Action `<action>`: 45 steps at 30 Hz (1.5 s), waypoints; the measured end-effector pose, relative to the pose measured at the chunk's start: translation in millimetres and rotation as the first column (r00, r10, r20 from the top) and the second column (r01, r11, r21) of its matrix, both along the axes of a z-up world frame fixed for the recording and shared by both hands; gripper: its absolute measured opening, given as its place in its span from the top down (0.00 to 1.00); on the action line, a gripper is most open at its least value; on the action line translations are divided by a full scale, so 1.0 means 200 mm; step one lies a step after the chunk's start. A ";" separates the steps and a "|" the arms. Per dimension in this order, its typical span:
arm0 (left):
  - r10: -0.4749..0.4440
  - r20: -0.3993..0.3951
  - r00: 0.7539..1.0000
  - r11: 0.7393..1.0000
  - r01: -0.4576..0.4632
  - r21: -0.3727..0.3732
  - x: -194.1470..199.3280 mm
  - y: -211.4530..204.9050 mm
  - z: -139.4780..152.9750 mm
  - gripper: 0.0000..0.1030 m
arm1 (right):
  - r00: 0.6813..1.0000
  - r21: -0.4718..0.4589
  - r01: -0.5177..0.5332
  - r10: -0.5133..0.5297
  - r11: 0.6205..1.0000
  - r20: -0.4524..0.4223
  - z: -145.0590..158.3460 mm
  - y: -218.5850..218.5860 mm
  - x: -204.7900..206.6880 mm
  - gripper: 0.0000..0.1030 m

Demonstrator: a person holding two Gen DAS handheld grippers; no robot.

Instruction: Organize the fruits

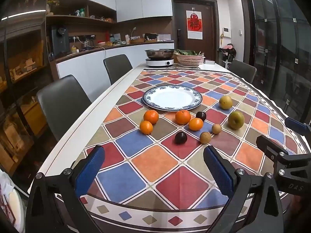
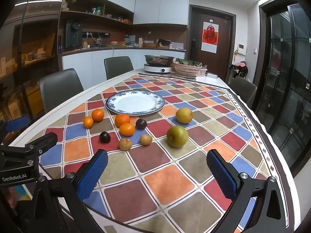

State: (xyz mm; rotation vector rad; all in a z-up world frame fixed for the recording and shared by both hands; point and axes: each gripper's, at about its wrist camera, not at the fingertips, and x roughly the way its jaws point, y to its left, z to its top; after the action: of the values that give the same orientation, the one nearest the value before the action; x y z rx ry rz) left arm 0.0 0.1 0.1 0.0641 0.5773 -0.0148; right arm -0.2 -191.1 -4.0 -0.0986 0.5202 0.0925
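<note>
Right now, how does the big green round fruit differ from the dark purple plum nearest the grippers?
The big green round fruit is far larger than the dark purple plum. It is dull yellow-green, the plum almost black and glossy. The green fruit lies towards the right of the group, the plum towards the left. Both rest on the checked tablecloth, outside the blue-rimmed white plate, untouched.

Both views are evenly lit from overhead by indoor ceiling light; a bright panel shows at the top edge of the left wrist view. The white, blue-rimmed round plate (image 1: 172, 97) carries soft glare. The round fruits cast only faint, short shadows on the checked, multicoloured surface (image 2: 169, 182). Fisheye bending curves the walls and edges, corners vignette to black, and the shelves at left sit dim and soft.
</note>
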 end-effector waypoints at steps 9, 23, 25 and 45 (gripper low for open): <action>-0.013 0.011 1.000 1.000 0.013 0.002 0.00 -0.02 0.00 0.00 | 1.000 -0.004 0.001 -0.001 1.000 0.000 0.00 0.00 0.00 0.01; 0.000 0.014 1.000 1.000 0.000 0.000 -0.02 0.02 0.01 0.00 | 1.000 -0.005 0.001 -0.001 1.000 -0.001 0.00 0.00 0.00 0.01; 0.000 0.014 1.000 1.000 0.000 0.000 -0.02 0.02 0.01 0.00 | 1.000 -0.005 0.000 0.000 1.000 -0.002 0.00 0.00 0.00 0.01; -0.001 0.013 1.000 1.000 0.001 -0.001 -0.01 0.01 0.01 0.00 | 1.000 -0.007 0.000 0.000 1.000 -0.002 0.00 0.00 0.00 0.01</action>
State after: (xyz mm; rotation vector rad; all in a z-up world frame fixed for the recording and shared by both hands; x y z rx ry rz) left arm -2.8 2.0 2.5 0.0636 0.5638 -0.0151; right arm -0.8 -191.6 -3.5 -0.1052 0.5227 0.0908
